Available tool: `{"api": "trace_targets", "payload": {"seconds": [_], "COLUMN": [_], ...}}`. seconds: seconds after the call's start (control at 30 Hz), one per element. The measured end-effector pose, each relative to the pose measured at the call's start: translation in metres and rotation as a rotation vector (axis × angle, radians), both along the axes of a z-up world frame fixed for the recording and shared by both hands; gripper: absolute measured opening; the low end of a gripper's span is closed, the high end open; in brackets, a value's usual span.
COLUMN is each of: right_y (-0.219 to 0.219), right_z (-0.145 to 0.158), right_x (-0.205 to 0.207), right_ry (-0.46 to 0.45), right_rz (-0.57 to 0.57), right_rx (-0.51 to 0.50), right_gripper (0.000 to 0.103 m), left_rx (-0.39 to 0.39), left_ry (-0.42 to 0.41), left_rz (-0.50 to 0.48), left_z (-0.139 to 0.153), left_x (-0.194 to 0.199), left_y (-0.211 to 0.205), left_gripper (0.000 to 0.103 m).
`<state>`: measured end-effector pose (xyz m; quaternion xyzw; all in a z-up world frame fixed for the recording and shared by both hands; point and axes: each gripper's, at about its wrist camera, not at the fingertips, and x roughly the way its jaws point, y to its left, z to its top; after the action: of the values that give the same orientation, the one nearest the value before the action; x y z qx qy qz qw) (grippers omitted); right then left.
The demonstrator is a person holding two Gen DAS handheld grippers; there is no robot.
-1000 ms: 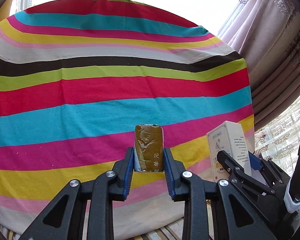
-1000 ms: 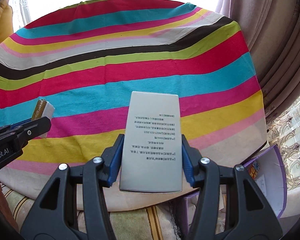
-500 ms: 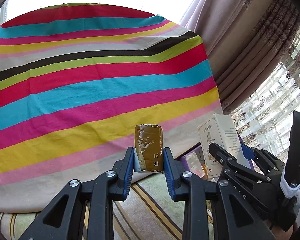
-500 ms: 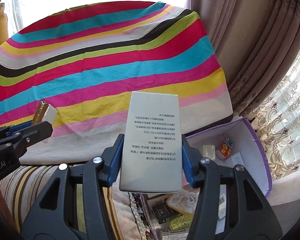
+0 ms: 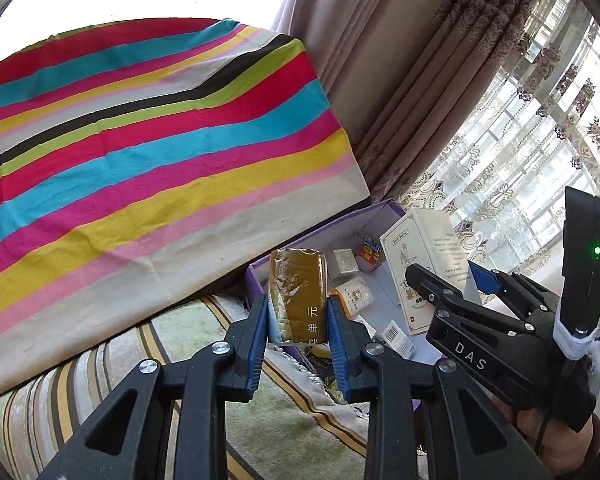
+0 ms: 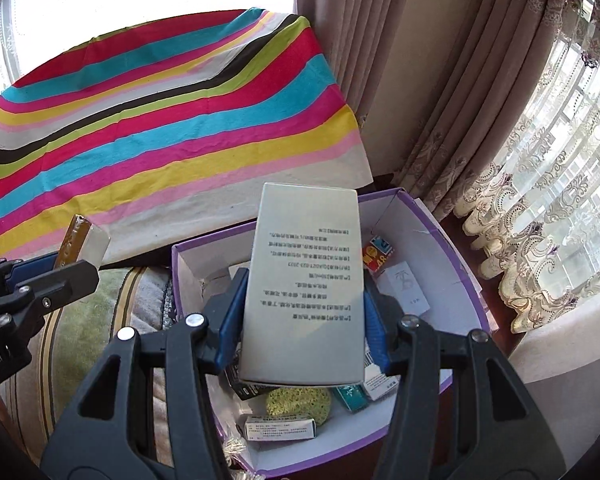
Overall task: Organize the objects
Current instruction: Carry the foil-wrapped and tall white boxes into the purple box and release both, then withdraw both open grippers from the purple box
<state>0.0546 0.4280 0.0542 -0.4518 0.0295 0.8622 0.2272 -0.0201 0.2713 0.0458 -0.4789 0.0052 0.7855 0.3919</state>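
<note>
Left gripper [image 5: 298, 314] clamped on gold packet [image 5: 298, 294], held beside the purple box [image 6: 452, 240]. Right gripper [image 6: 302, 320] clamped on white carton [image 6: 306, 280] above the box, both angled down.

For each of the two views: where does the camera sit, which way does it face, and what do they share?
Left wrist: behind the left gripper, looking down past its gold packet at the purple box; right gripper and a hand show.
Right wrist: behind the right gripper, jaws clamping a white carton, above that box; left gripper shows.
Shared: box, striped cloth.
</note>
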Motion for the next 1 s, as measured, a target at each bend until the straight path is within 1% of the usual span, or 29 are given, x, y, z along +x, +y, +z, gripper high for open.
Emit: {"api": "trace_targets", "payload": {"seconds": [0.3,0.4,0.57,0.63,0.7,0.77,0.8,0.9,0.93,1.0], "right_y": [0.038,0.047,0.057,0.059,0.058,0.057,0.056,0.054,0.053,0.050], "right_z": [0.001,0.002,0.003,0.004,0.006,0.008,0.009,0.012,0.013,0.013], "right_x": [0.033,0.041,0.047,0.050,0.053,0.055,0.056,0.061,0.062,0.066], "right_ry": [0.028,0.043,0.058,0.065,0.071,0.073,0.073,0.075,0.074,0.071], "right_rz": [-0.065,-0.078,-0.092,-0.096,-0.099,-0.096,-0.095,-0.096,-0.097,-0.097], "right_rx": [-0.038,-0.058,-0.061,-0.069,-0.066,-0.061,-0.062,-0.059,-0.056,-0.058], "right_gripper": [0.056,0.057,0.057,0.057,0.060,0.065,0.066,0.069,0.072,0.073], "left_rx": [-0.036,-0.039,-0.046,-0.046,-0.047,-0.038,-0.032,-0.025,-0.024,-0.018], "left_ry": [0.016,0.022,0.026,0.021,0.026,0.017,0.005,-0.028,-0.038,-0.065], "left_rz": [-0.079,-0.089,-0.107,-0.112,-0.109,-0.107,-0.104,-0.096,-0.095,-0.093], "left_z": [-0.001,-0.001,-0.001,-0.002,-0.001,0.000,-0.001,-0.003,-0.003,-0.005], "left_x": [0.034,0.038,0.044,0.046,0.048,0.049,0.049,0.054,0.056,0.060], "left_y": [0.039,0.047,0.056,0.058,0.057,0.055,0.053,0.045,0.043,0.036], "left_gripper": [0.030,0.030,0.033,0.043,0.050,0.055,0.059,0.064,0.065,0.068]}}
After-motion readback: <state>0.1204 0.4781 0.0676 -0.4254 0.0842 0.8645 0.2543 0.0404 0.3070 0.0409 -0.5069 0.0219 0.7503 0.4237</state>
